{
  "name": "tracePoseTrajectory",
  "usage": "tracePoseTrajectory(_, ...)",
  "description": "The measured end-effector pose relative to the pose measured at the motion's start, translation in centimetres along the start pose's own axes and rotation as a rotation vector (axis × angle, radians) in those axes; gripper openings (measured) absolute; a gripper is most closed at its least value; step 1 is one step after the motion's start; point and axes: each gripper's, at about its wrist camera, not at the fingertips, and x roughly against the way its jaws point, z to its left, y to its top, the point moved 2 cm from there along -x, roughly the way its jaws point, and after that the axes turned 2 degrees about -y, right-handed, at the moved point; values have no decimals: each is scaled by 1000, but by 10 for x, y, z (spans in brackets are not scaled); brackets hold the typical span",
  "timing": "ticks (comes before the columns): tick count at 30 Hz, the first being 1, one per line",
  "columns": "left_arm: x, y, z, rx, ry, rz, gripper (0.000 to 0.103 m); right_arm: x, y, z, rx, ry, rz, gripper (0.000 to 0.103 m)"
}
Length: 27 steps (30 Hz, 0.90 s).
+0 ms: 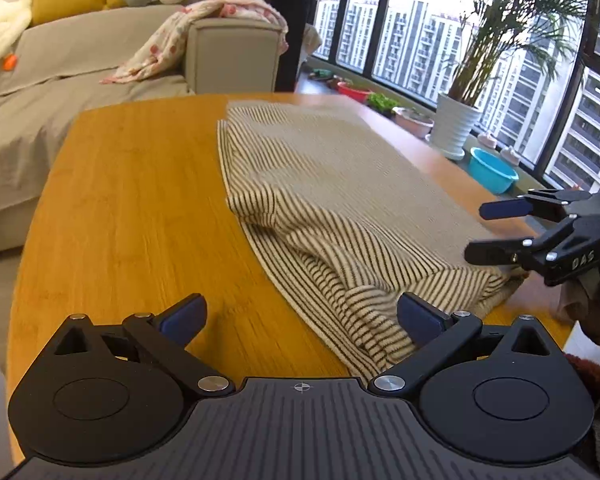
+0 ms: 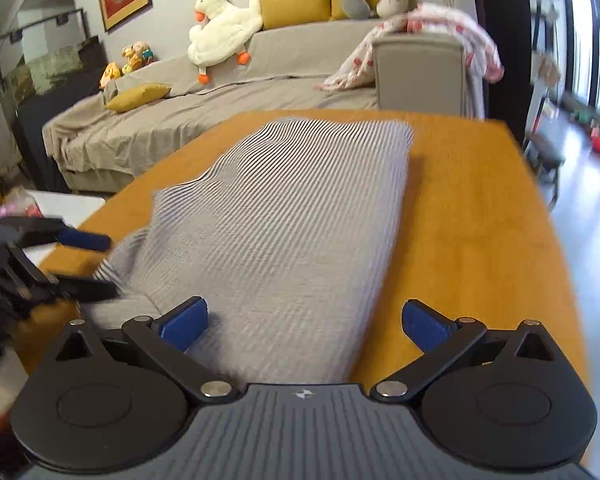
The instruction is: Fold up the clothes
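A striped beige and dark garment (image 1: 324,200) lies folded in a long strip on the wooden table (image 1: 140,200). My left gripper (image 1: 300,316) is open and empty, above the garment's near left corner, with one blue pad (image 1: 418,318) over the cloth. My right gripper (image 1: 476,232) shows at the right edge, open, beside the garment's near right end. In the right wrist view the garment (image 2: 284,216) stretches away, my right gripper (image 2: 304,322) is open above its near end, and the left gripper (image 2: 92,264) is open at the left.
A grey sofa (image 1: 80,60) with cushions, a plush duck (image 2: 220,28) and a pink blanket (image 1: 204,32) stands behind the table. Windows, a potted palm (image 1: 456,120) and a blue bowl (image 1: 492,170) lie to the right. The table edge (image 2: 556,240) is near.
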Motion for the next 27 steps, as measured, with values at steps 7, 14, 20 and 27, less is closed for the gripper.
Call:
tracePoseTrajectory(7,12,-4,-8,-70,7,22,103,5,-18,-10,2,-70,7,103)
tracePoseTrajectory(14,-5,-6,-7,-67,26,51,103,16,-7,1,64,-55,-76,103)
tracePoseTrajectory(20,-17,3,-5,-50,47,16,103,12,-7,10,109,-36,-64,103)
tracePoseTrajectory(27,9,18,-6,-48,7,-61,103,8,-17,6,111,-72,-22,103)
